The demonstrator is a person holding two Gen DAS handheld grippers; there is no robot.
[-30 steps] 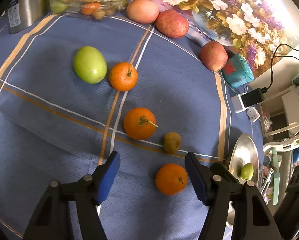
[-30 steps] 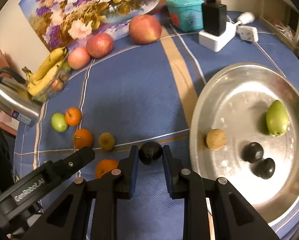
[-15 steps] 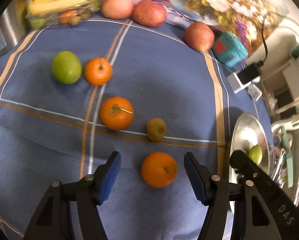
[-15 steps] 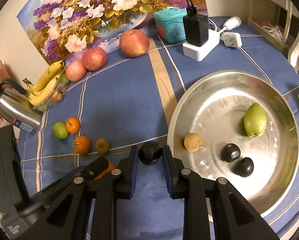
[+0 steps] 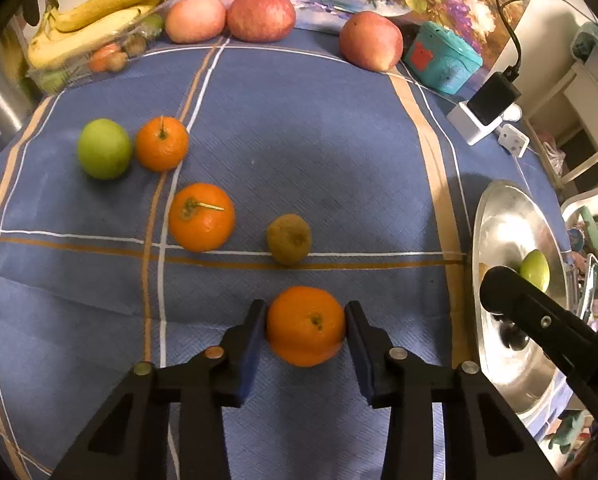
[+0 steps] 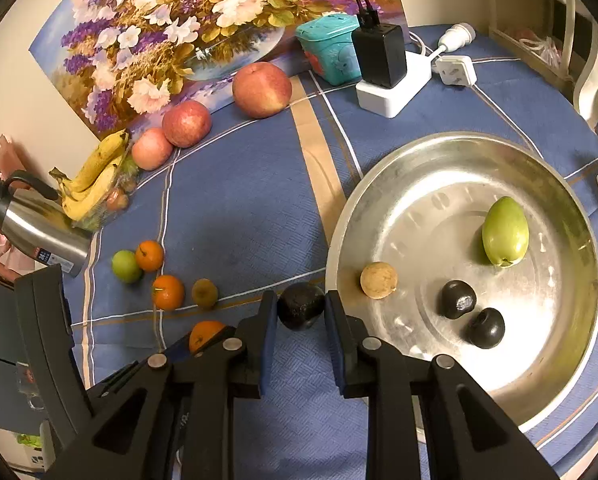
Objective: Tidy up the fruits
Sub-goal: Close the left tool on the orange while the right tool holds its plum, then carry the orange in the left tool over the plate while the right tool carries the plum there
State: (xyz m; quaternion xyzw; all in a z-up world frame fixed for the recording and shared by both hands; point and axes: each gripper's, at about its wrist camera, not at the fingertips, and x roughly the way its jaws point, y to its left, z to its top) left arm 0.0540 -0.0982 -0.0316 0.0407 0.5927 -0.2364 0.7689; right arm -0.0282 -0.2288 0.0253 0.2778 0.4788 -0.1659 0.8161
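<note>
Right wrist: left hand-held gripper (image 6: 203,344) half hides orange (image 6: 203,333).

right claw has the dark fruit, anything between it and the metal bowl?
Nothing visible does. The right claw is shut on the dark round fruit right beside the near rim of the round steel bowl. Just inside that rim lies a tan round fruit, so drop clear of it.

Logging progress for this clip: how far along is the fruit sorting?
Early-to-mid. Done: the metal tray holds a green fruit, a tan fruit and two dark fruits. In hand: left gripper shut on an orange, right gripper shut on a dark fruit. Left: two oranges, a green fruit, a brown fruit and three apples on the cloth.
</note>
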